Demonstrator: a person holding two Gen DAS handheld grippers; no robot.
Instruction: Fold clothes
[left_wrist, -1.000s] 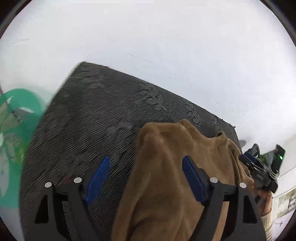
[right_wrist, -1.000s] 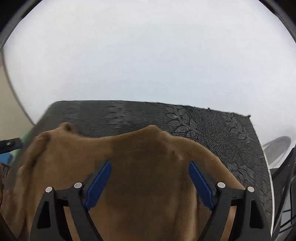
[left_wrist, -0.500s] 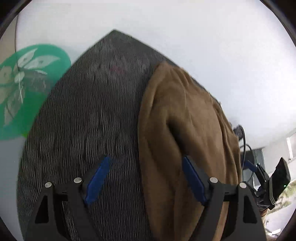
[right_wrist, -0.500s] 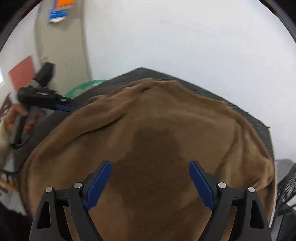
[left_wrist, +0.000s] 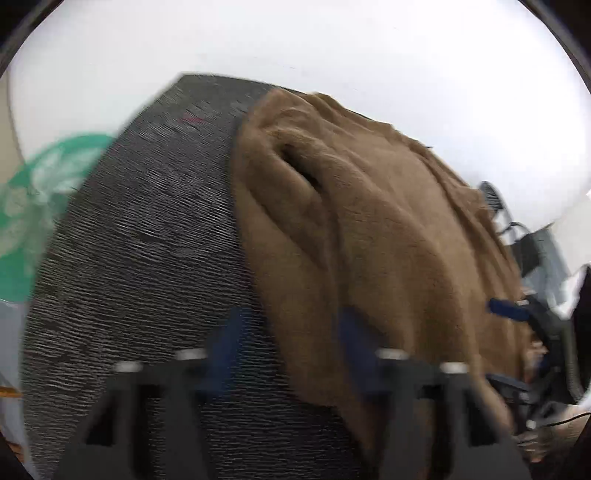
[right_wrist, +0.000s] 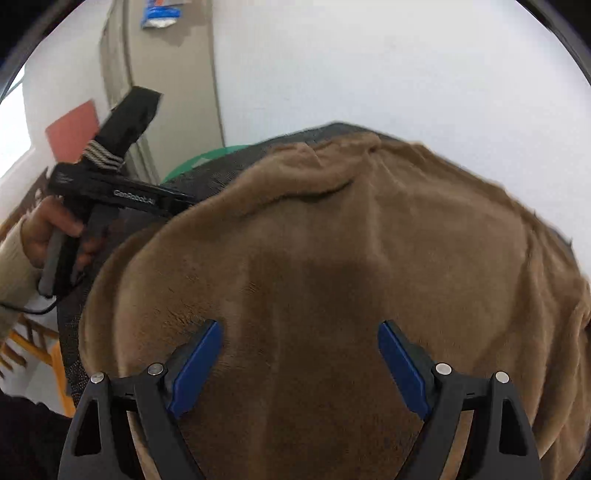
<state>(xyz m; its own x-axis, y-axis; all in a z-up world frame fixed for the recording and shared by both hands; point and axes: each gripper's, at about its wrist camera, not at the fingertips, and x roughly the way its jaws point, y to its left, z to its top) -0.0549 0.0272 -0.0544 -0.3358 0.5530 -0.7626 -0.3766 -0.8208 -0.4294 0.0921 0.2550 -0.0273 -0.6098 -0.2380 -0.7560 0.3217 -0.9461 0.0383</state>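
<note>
Right now both grippers sit low over the brown garment (right_wrist: 369, 258), which lies in a loose, rumpled spread on the dark textured mat (left_wrist: 147, 258). Up front of the right gripper (right_wrist: 300, 363) the cloth fills everything between and beyond its blue pads (right_wrist: 195, 369); those jaws stand spread wide, with nothing pinched, just fabric lying under the gap. Over on the left gripper (left_wrist: 288, 350), the picture is smeared, but its jaws are closing as we watch, and the near left edge of the garment runs right between them, mat under the left finger, cloth under the right. Whether the pads already bite the hem I can't tell through the blur. A deep crease sits well ahead of those jaws, and a green plate (left_wrist: 40, 206) lies off to their far left. By my reading this is the opening grab for a fold: each side taking hold of an edge. Next, I'd say, the right jaws must come together on cloth as well, then both lift evenly so the garment doesn't bunch.
</note>
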